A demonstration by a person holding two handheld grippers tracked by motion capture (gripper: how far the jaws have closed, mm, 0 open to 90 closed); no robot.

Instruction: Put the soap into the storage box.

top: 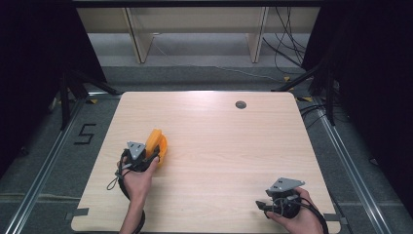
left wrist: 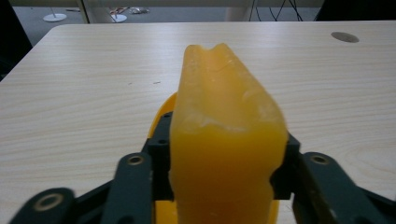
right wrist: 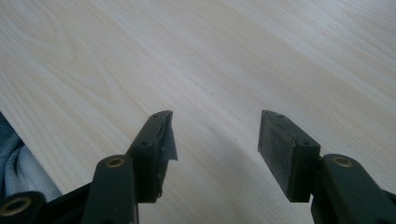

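A tall yellow-orange block [left wrist: 224, 93] with a notched top stands upright between the jaws of my left gripper [left wrist: 224, 154], which is shut on its sides. Under and behind it, part of a round orange piece [left wrist: 161, 116] peeks out; what it is I cannot tell. From above, the block [top: 154, 139] and the round orange piece [top: 163, 146] lie at the table's left middle, just ahead of the left gripper [top: 148, 155]. My right gripper [right wrist: 215, 123] is open over bare wood with nothing between its fingers, near the table's front right corner [top: 265, 204].
The light wooden table [top: 219, 146] has a round cable hole [top: 240, 104] near its far edge. On the floor at the left a taped "5" [top: 85, 133] is marked. Cables [top: 287, 48] and stand legs lie beyond the table.
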